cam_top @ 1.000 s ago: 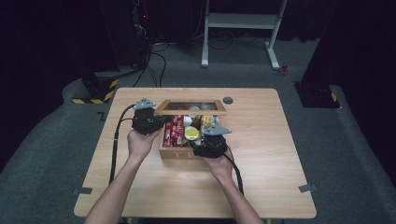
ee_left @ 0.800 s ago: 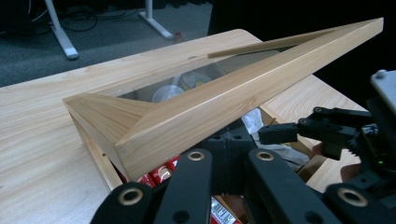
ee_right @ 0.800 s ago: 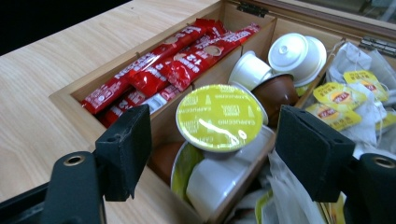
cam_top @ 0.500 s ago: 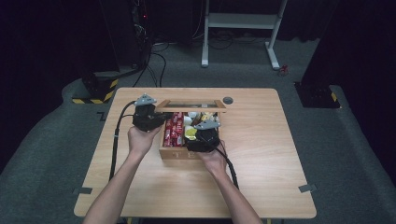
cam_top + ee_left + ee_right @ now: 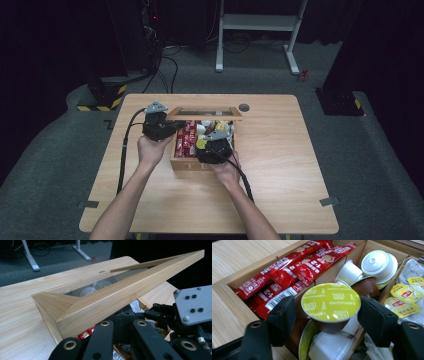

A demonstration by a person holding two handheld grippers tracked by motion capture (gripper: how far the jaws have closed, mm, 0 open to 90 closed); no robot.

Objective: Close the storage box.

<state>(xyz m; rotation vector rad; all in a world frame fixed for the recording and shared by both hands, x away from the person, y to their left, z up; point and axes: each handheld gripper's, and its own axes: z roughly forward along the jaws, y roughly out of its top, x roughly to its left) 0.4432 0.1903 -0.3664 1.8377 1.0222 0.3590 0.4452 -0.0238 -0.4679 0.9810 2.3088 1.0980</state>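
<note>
A wooden box (image 5: 187, 164) stands open on the table, its glass-paned lid (image 5: 205, 114) raised. My left gripper (image 5: 170, 129) is shut on the lid's left frame (image 5: 120, 295), its jaws (image 5: 120, 327) pinched together under the wood. My right gripper (image 5: 209, 141) reaches into the box from the front. Its jaws have just been closing, and the pads now sit against the rim of a brown coffee capsule with a yellow-green foil top (image 5: 330, 301), held above other capsules. Red coffee sachets (image 5: 294, 267) fill the left compartment.
White and brown capsules (image 5: 379, 265) crowd the middle compartment and yellow-tagged tea bags (image 5: 404, 295) lie in the right one. The wooden table (image 5: 280, 165) has bare room right of and in front of the box. A white desk frame (image 5: 260, 22) stands beyond.
My right gripper has shifted left along the box front toward the middle compartment, and its jaws have closed in around the yellow-topped capsule. The left gripper and the lid have stayed put.
</note>
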